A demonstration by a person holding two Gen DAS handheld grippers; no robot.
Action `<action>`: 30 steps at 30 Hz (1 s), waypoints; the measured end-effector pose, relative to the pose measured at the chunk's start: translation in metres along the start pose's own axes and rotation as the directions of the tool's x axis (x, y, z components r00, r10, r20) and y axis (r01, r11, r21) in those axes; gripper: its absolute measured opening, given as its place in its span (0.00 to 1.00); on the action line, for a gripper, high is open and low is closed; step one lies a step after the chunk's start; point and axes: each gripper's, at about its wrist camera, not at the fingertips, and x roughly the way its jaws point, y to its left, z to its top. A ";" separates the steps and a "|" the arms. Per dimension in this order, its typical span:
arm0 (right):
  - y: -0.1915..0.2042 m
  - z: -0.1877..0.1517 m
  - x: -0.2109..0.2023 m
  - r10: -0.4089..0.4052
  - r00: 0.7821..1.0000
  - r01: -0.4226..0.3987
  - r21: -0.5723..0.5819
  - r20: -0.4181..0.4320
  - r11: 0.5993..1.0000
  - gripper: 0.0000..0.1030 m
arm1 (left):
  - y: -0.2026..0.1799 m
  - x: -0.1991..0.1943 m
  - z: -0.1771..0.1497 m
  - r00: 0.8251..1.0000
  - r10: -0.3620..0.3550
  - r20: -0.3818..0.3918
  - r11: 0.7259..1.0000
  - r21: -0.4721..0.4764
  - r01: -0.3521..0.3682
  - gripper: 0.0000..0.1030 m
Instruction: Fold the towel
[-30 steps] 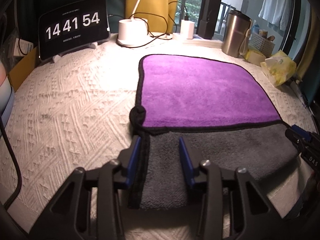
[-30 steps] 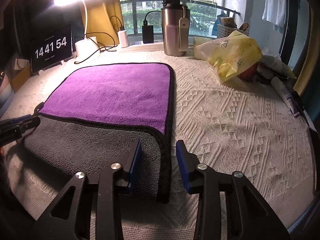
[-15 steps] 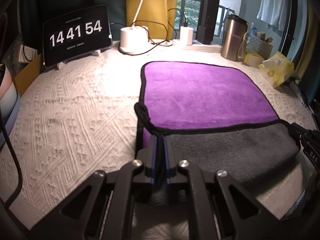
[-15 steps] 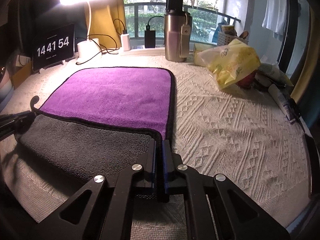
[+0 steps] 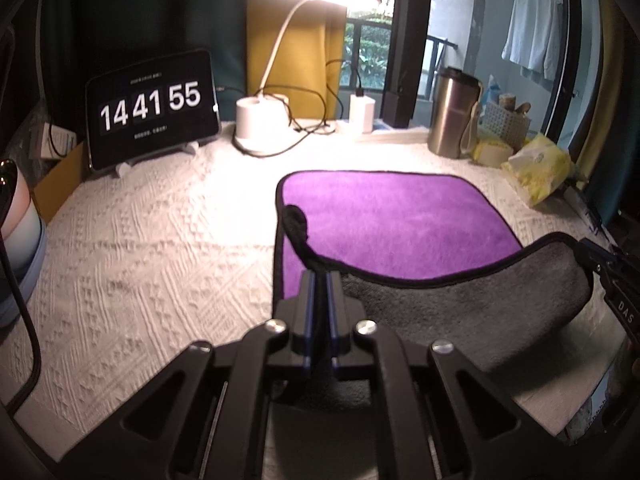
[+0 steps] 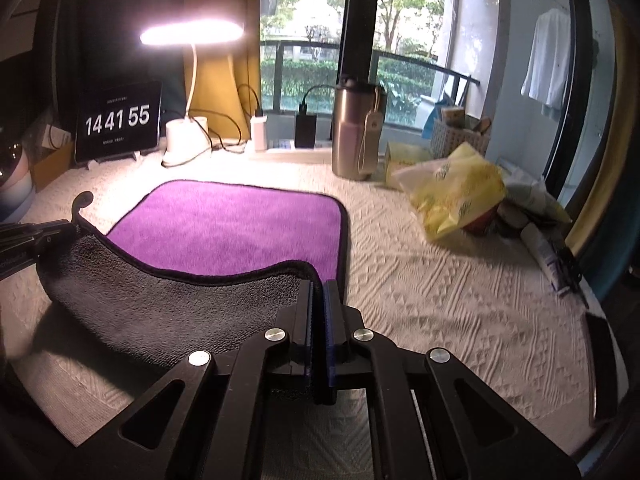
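Observation:
A towel, purple on top (image 5: 396, 220) and grey underneath (image 5: 460, 312), lies on a white textured table cover. Its near edge is lifted off the table and sags between the two grippers, grey side showing. My left gripper (image 5: 319, 280) is shut on the towel's near left corner. My right gripper (image 6: 317, 288) is shut on the near right corner; the towel (image 6: 228, 228) shows purple beyond it. The right gripper also shows at the right edge of the left wrist view (image 5: 600, 264), and the left gripper at the left edge of the right wrist view (image 6: 40, 232).
At the back stand a tablet clock (image 5: 154, 108), a lit desk lamp (image 6: 188, 140), chargers and a steel tumbler (image 6: 358, 132). A yellow bag (image 6: 456, 196), a tube and clutter lie at the right. A pastel object (image 5: 18, 224) sits at the far left.
Both grippers closed on the towel's near corners, then lifted them. The near edge now hangs raised off the table and is carried toward the far side.

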 end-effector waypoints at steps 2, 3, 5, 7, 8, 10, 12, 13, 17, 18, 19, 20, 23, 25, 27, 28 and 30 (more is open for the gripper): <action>0.000 0.005 -0.002 -0.001 1.000 0.001 -0.002 0.016 1.000 0.05 | 0.000 -0.002 0.005 1.000 0.001 0.012 1.000 -0.001 -0.001 0.05; 0.001 0.007 -0.002 -0.001 1.000 0.001 -0.002 0.021 1.000 0.05 | 0.001 -0.003 0.008 1.000 0.003 0.020 1.000 -0.001 -0.003 0.05; 0.000 0.012 -0.002 -0.002 0.999 0.002 -0.004 0.032 1.000 0.05 | 0.002 -0.003 0.014 0.999 0.007 0.033 1.000 -0.003 -0.006 0.05; -0.001 0.016 -0.002 -0.008 0.999 0.008 -0.009 0.043 1.000 0.05 | 0.003 -0.003 0.019 0.999 0.009 0.045 1.000 -0.007 -0.008 0.05; -0.002 0.019 -0.002 -0.011 0.999 0.012 -0.011 0.051 1.000 0.05 | 0.004 -0.003 0.022 0.999 0.010 0.051 1.000 -0.010 -0.009 0.05; -0.002 0.022 -0.001 -0.015 0.998 0.016 -0.014 0.059 1.000 0.05 | 0.005 -0.002 0.025 0.998 0.012 0.060 1.000 -0.013 -0.011 0.05; -0.004 0.027 0.001 -0.019 0.998 0.020 -0.017 0.067 1.000 0.05 | 0.005 -0.002 0.030 0.997 0.014 0.070 1.000 -0.014 -0.013 0.05; -0.005 0.029 0.002 -0.020 0.997 0.021 -0.019 0.070 1.000 0.05 | 0.005 -0.001 0.031 0.997 0.015 0.074 1.000 -0.013 -0.014 0.05; -0.007 0.038 0.008 -0.022 0.996 0.024 -0.026 0.084 0.999 0.05 | 0.005 0.002 0.039 0.995 0.025 0.093 1.000 -0.007 -0.025 0.05; -0.007 0.039 0.010 -0.022 0.996 0.025 -0.027 0.087 0.999 0.05 | 0.005 0.003 0.041 0.995 0.028 0.097 1.000 -0.005 -0.028 0.05; -0.008 0.041 0.012 -0.021 0.996 0.024 -0.028 0.089 0.999 0.05 | 0.005 0.004 0.043 0.994 0.030 0.101 1.000 -0.004 -0.030 0.05; -0.009 0.043 0.014 -0.021 0.996 0.023 -0.028 0.091 0.999 0.05 | 0.006 0.006 0.045 0.994 0.032 0.104 0.999 -0.005 -0.031 0.05; -0.010 0.047 0.019 -0.022 0.995 0.025 -0.029 0.095 0.999 0.05 | 0.006 0.009 0.052 0.993 0.036 0.115 0.999 -0.005 -0.036 0.05; -0.012 0.051 0.023 -0.023 0.995 0.026 -0.027 0.097 0.999 0.05 | 0.007 0.012 0.056 0.992 0.037 0.120 0.999 -0.005 -0.037 0.05; -0.014 0.055 0.027 -0.024 0.995 0.027 -0.026 0.101 0.999 0.05 | 0.007 0.015 0.061 0.991 0.039 0.126 0.999 -0.004 -0.039 0.05; -0.014 0.057 0.029 -0.023 0.994 0.025 -0.025 0.103 0.999 0.05 | 0.007 0.016 0.063 0.991 0.040 0.127 0.999 -0.004 -0.040 0.05; -0.015 0.060 0.032 -0.023 0.994 0.025 -0.022 0.106 0.999 0.05 | 0.007 0.020 0.066 0.990 0.043 0.132 0.999 -0.002 -0.043 0.05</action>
